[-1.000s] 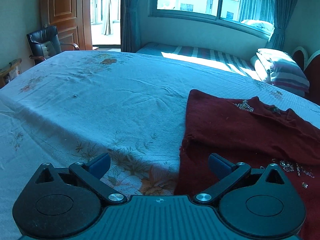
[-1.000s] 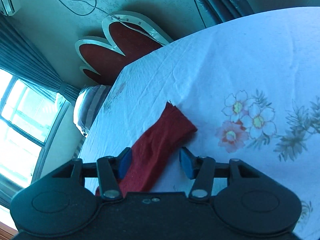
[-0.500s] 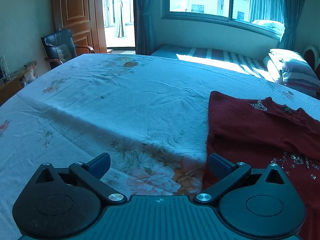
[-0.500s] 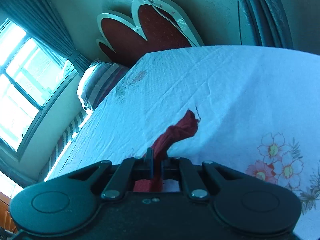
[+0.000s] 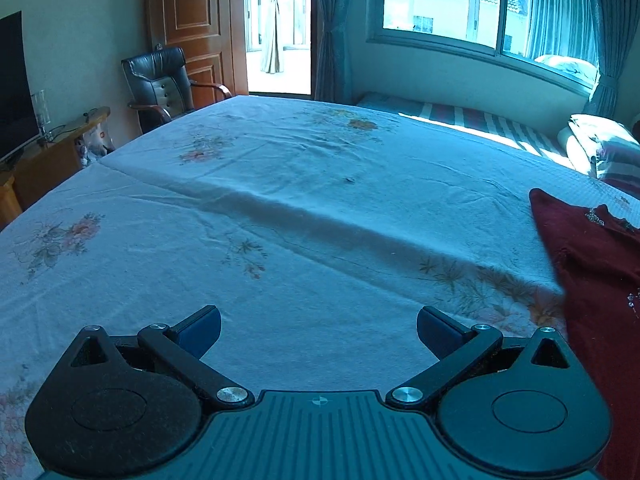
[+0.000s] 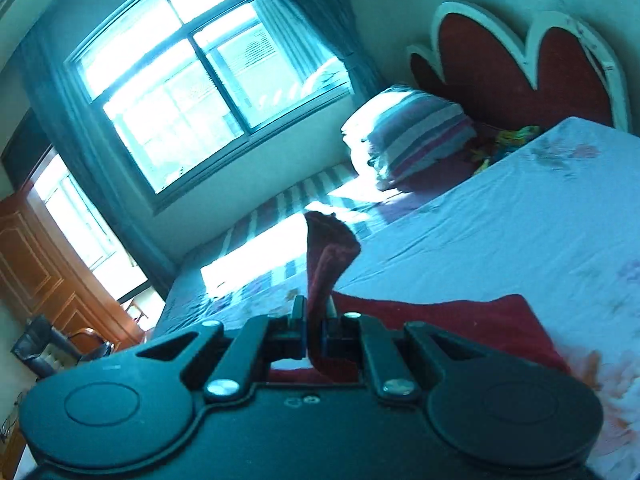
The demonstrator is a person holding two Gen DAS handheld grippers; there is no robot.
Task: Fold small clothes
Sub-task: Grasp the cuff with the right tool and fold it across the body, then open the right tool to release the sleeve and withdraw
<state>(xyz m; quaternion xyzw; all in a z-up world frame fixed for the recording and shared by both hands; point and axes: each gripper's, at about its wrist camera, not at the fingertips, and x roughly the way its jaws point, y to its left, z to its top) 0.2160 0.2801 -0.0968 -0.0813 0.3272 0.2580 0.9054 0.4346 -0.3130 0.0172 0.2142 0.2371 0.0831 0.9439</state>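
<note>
Since a second ago, right hand-held gripper has pinched the dark red garment and lifted its sleeve off the bed. Left hand-held gripper hovers spread, empty, garment at its right.

Blue cast; window glare blown out, sunlit patch beside bed; fisheye-bent edges; right view motion-blurred.
</note>
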